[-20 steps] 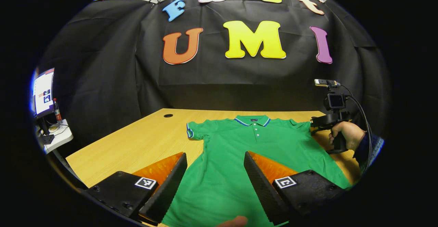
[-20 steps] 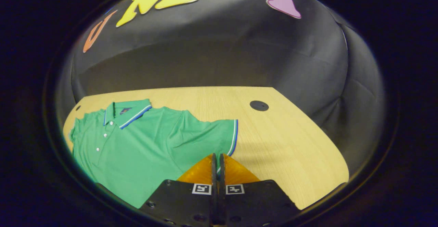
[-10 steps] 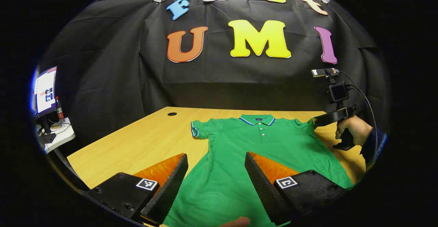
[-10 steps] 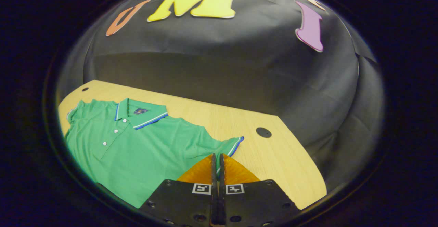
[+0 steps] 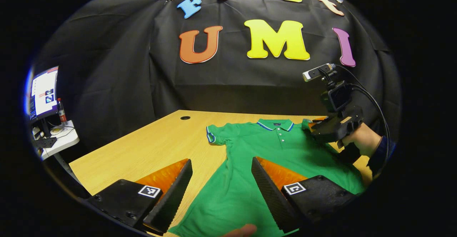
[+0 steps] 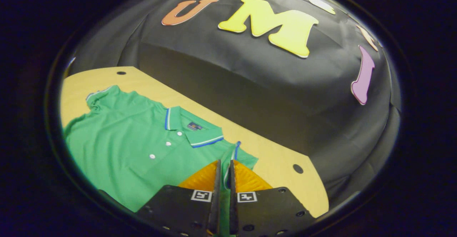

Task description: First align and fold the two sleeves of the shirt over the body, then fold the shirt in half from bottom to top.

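Right hand-held gripper (image 6: 223, 165) looks clamped on the sleeve (image 6: 235, 155) to fold it over the shirt (image 6: 125, 147); left hand-held gripper (image 5: 221, 165) hangs open.

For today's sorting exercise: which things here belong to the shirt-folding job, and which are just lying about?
Job: green polo shirt; its right sleeve, pinched by the right gripper; left gripper, open above the body; table.
Lying about: monitor; bottle; side shelf.
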A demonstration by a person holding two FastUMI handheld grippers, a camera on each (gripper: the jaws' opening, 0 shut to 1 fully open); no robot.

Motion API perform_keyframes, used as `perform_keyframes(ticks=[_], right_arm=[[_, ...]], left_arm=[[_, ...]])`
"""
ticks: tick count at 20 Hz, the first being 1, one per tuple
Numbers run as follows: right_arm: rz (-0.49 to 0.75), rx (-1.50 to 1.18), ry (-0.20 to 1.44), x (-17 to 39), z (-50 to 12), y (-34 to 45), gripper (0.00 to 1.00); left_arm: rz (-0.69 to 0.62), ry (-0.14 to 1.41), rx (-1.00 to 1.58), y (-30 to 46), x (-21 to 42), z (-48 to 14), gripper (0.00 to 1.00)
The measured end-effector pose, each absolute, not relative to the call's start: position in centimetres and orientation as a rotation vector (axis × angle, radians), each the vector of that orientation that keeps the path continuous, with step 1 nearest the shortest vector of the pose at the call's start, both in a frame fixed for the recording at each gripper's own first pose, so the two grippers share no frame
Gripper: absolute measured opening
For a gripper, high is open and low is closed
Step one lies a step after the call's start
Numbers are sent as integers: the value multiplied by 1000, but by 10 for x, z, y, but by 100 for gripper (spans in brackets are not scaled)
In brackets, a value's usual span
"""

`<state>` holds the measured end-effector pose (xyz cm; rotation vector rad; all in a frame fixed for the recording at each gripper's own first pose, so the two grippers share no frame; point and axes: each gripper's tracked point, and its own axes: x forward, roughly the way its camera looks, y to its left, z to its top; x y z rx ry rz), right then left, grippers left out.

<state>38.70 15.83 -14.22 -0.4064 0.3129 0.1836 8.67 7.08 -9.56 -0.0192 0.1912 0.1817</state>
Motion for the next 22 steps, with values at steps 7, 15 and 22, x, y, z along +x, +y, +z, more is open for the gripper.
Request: perform_keyframes(ticks=[7, 15, 22], right_arm=[[235, -179, 227, 323, -77, 175, 95], [173, -92, 112, 226, -15, 136, 95], [209, -108, -14, 138, -10, 108, 95]], left_arm=[[247, 158, -80, 114, 97, -76, 100], [193, 176, -126, 133, 172, -34, 100], [119, 389, -134, 139, 279, -90, 100]])
